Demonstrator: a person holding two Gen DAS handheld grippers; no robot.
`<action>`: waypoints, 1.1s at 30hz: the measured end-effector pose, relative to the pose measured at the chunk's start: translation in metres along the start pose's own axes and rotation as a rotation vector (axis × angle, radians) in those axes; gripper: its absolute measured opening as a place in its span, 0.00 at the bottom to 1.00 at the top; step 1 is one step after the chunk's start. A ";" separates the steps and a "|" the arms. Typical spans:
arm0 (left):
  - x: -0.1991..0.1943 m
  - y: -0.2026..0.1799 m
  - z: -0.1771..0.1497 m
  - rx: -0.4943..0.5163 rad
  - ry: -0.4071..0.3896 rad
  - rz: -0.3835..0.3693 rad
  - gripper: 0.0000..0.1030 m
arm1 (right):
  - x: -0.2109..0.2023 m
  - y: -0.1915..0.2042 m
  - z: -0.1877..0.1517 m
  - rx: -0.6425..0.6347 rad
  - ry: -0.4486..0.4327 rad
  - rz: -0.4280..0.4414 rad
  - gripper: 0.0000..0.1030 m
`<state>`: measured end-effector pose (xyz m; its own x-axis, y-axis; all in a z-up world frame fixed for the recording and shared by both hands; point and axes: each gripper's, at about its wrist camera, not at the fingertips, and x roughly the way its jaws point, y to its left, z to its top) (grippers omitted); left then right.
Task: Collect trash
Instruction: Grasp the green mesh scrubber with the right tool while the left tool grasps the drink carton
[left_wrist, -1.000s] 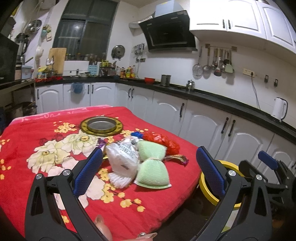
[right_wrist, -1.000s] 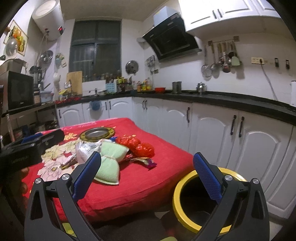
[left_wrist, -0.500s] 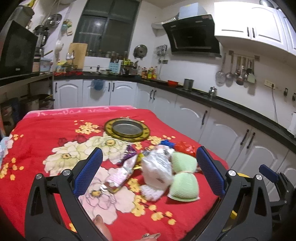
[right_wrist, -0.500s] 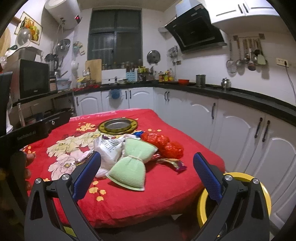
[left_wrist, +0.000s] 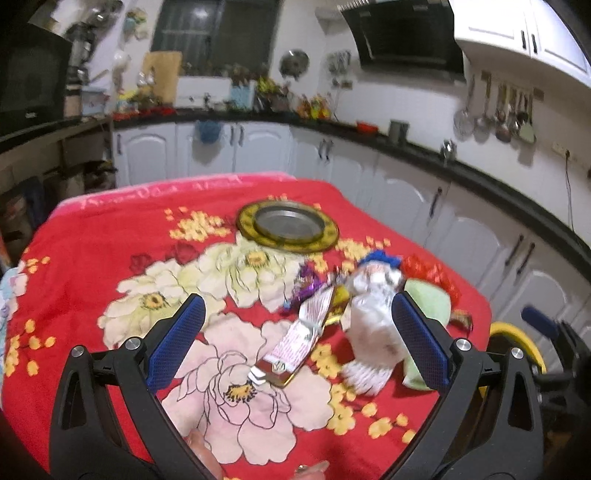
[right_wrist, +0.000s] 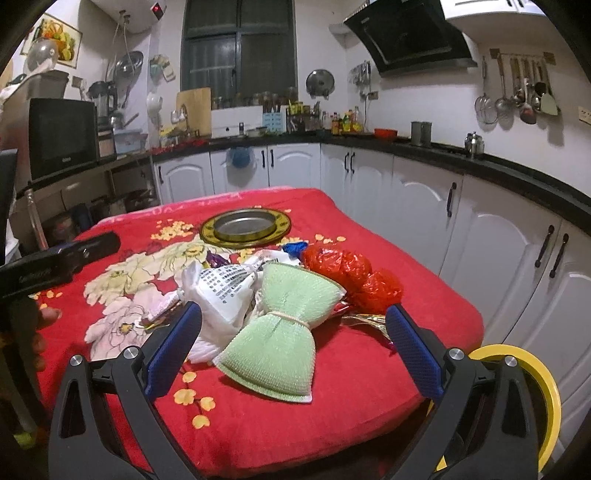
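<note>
Both claws are hanging open & empty over the red-clothed surface (right_wrist: 351, 406). Right claw (right_wrist: 293, 345) is sitting nearer: the green pad (right_wrist: 284, 332) is lying just ahead, between its jaws, long axis running away toward the gold plate (right_wrist: 245, 225). It's bow-shaped, tied at the waist w/ a band, netted, soft-looking. Left claw (left_wrist: 295, 341) is facing the pink wrapper (left_wrist: 299, 339), lying diagonally toward the plate. Yellow-rimmed bin (right_wrist: 517, 398) is waiting on the floor, right of the pad.

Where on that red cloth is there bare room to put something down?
The left half of the cloth lies bare, from the plate down past the gripper. Behind the plate is bare too. It is crowded right of the middle: wrappers, white bag, green scrubber, red bag.
</note>
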<state>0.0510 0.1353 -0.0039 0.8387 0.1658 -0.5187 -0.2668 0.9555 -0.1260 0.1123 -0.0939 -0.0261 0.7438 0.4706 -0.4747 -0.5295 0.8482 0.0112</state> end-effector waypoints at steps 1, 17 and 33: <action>0.004 0.001 -0.002 0.006 0.016 0.004 0.90 | 0.008 0.000 0.001 -0.002 0.015 0.000 0.94; 0.074 0.019 -0.020 0.052 0.212 -0.068 0.90 | 0.089 -0.019 -0.004 0.089 0.235 0.038 0.94; 0.109 0.013 -0.039 0.085 0.332 -0.154 0.40 | 0.091 -0.027 -0.020 0.216 0.273 0.148 0.54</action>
<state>0.1203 0.1560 -0.0945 0.6629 -0.0565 -0.7466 -0.0972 0.9822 -0.1606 0.1862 -0.0793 -0.0867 0.5142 0.5344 -0.6708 -0.5033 0.8213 0.2685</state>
